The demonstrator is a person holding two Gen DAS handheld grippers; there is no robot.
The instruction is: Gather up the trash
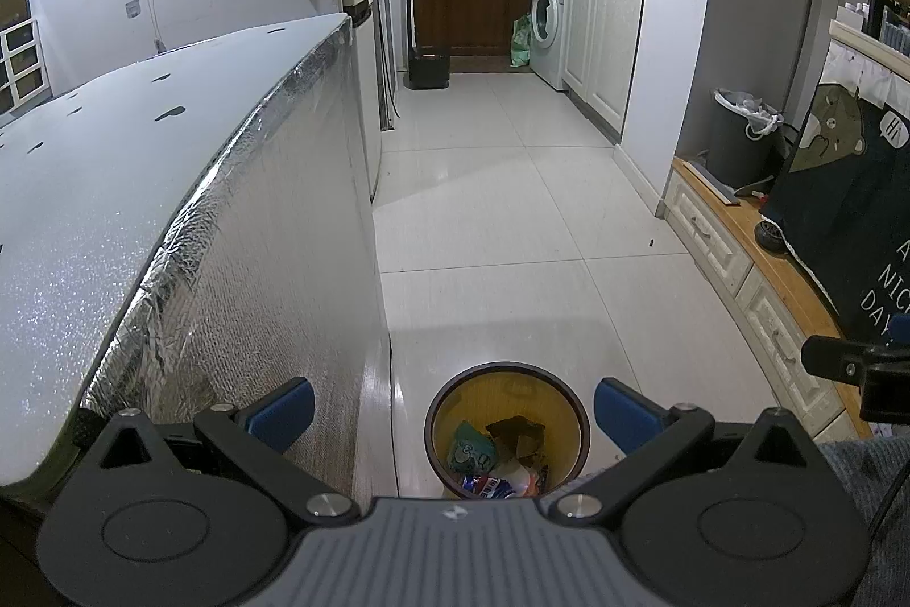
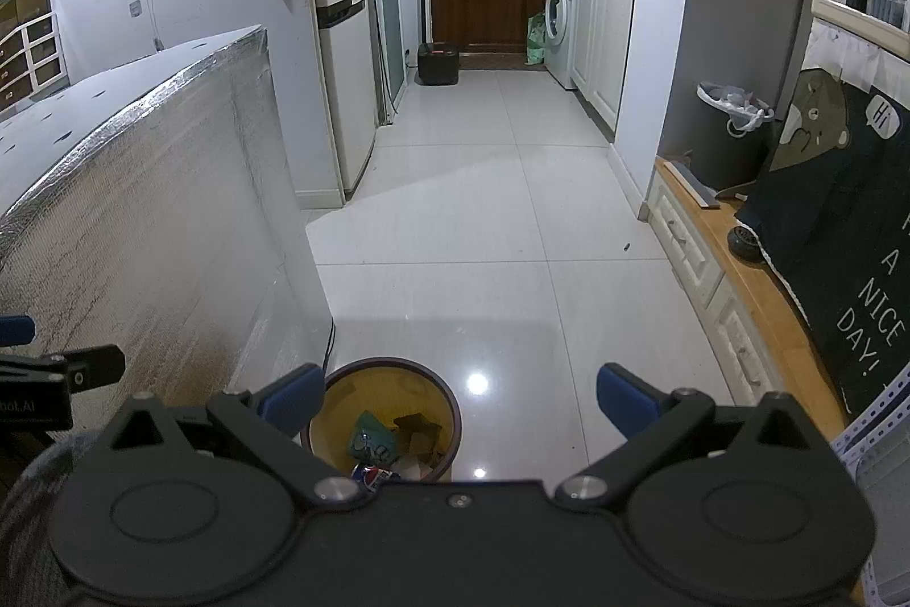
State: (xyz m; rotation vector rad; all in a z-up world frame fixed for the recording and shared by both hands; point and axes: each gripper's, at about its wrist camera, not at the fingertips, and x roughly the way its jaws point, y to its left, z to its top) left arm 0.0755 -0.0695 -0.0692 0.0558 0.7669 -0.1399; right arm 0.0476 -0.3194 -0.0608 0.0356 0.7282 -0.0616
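Observation:
A round wastebasket (image 1: 506,374) with a yellow inside stands on the white tiled floor beside the foil-wrapped table. It holds a green wrapper (image 1: 472,453), brown cardboard (image 1: 520,433) and a blue can (image 1: 489,486). My left gripper (image 1: 454,412) hangs open right above it, blue pads wide apart, nothing between them. In the right wrist view the same wastebasket (image 2: 392,371) sits low and left of centre, under the left finger (image 2: 293,399). My right gripper (image 2: 458,399) is open and empty too, over bare floor just right of the bin.
The foil-covered table (image 1: 170,186) fills the left side. A low wooden-topped cabinet (image 1: 779,265) with a dark cloth runs along the right. A second lined bin (image 1: 742,135) stands at the wall corner. Open tiled floor leads ahead to the door and washing machine (image 1: 549,21).

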